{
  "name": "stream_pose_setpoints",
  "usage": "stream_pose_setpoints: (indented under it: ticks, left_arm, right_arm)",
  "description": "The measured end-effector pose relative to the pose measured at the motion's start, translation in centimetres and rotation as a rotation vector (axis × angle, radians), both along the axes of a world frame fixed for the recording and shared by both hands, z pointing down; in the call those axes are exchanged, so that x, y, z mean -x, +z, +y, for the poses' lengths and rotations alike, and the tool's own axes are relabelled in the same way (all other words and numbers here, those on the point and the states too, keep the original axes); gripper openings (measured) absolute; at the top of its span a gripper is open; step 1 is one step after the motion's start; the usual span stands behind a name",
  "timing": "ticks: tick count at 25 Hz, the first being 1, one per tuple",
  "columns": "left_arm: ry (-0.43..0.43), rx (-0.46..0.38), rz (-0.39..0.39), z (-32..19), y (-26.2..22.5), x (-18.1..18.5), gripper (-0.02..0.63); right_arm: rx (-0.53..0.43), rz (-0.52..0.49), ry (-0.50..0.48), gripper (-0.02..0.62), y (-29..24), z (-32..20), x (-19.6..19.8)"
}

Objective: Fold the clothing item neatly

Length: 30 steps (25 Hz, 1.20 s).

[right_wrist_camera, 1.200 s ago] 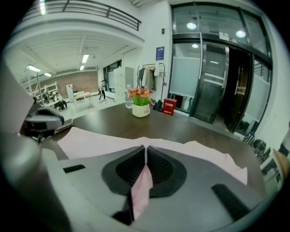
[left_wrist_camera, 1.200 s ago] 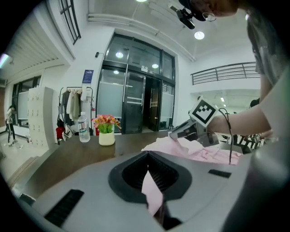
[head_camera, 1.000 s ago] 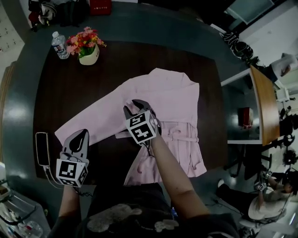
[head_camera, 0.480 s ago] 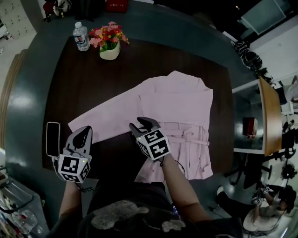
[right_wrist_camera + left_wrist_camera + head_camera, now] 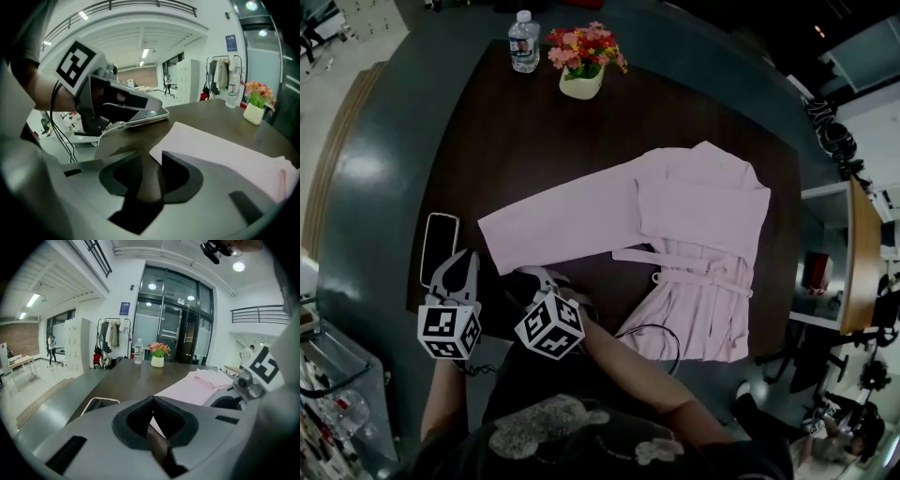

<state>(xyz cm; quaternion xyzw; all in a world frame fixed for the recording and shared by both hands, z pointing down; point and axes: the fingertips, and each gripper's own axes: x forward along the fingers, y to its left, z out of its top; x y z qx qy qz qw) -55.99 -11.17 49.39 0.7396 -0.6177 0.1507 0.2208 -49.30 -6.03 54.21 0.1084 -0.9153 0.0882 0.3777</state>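
A pink robe (image 5: 698, 202) lies flat on the dark table (image 5: 534, 141), with its belt (image 5: 680, 262) across the waist and its hem over the near edge. One sleeve (image 5: 553, 230) stretches left, and its end shows in the right gripper view as sleeve (image 5: 220, 150). My right gripper (image 5: 539, 277) hovers just in front of that sleeve end; in its own view the right gripper (image 5: 149, 161) is open with only table between the jaws, which have just been closing a little. My left gripper (image 5: 465, 259) is shut and empty to the sleeve's left, its jaws meeting in the view from the left gripper (image 5: 152, 400).
A phone (image 5: 439, 248) with a white rim lies at the table's left edge, beside my left gripper. A flower pot (image 5: 581, 80) and a water bottle (image 5: 522, 42) stand at the far edge. A black cable (image 5: 652, 337) loops by my right arm.
My right gripper has left the robe's waist and swung left and nearer, to the end of the sleeve. My left gripper has shifted slightly toward the phone. The robe lies as before.
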Motion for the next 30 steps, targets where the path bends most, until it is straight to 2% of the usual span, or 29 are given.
stream_pose_setpoints:
  ticks: [5, 9, 11, 12, 16, 19, 23, 30]
  left_arm:
    - [0.010, 0.002, 0.023, 0.7, 0.5, 1.0, 0.009]
    - [0.027, -0.001, 0.030, 0.8, 0.7, 1.0, 0.009]
    - [0.029, 0.000, 0.032, 0.8, 0.9, 0.8, 0.009]
    - [0.028, -0.001, 0.032, 0.8, 0.8, 0.7, 0.009]
    - [0.035, -0.008, 0.029, 0.8, 0.1, 0.0, 0.009]
    - [0.056, -0.016, 0.023, 0.4, -0.4, -1.2, 0.009]
    - [0.097, -0.049, 0.022, -1.1, -1.6, -4.0, 0.009]
    - [0.172, -0.145, 0.036, -4.7, -5.1, -11.6, 0.009]
  right_arm:
    - [-0.053, 0.091, -0.033, 0.126, 3.1, 0.2, 2.7]
    - [-0.044, 0.105, -0.028, 0.116, 3.6, -0.3, 3.1]
    - [-0.037, 0.110, -0.004, 0.081, 3.7, -0.8, 2.9]
    - [-0.031, 0.111, 0.004, 0.027, 3.8, -1.1, 2.8]
    - [-0.020, 0.103, 0.011, 0.011, 3.1, -1.8, 2.4]
    - [-0.030, 0.054, 0.056, 0.009, 1.2, -2.7, 1.3]
    - [-0.048, -0.044, 0.168, 0.008, -2.7, -5.1, -1.7]
    - [-0.124, -0.207, 0.387, 0.008, -10.5, -11.5, -10.9]
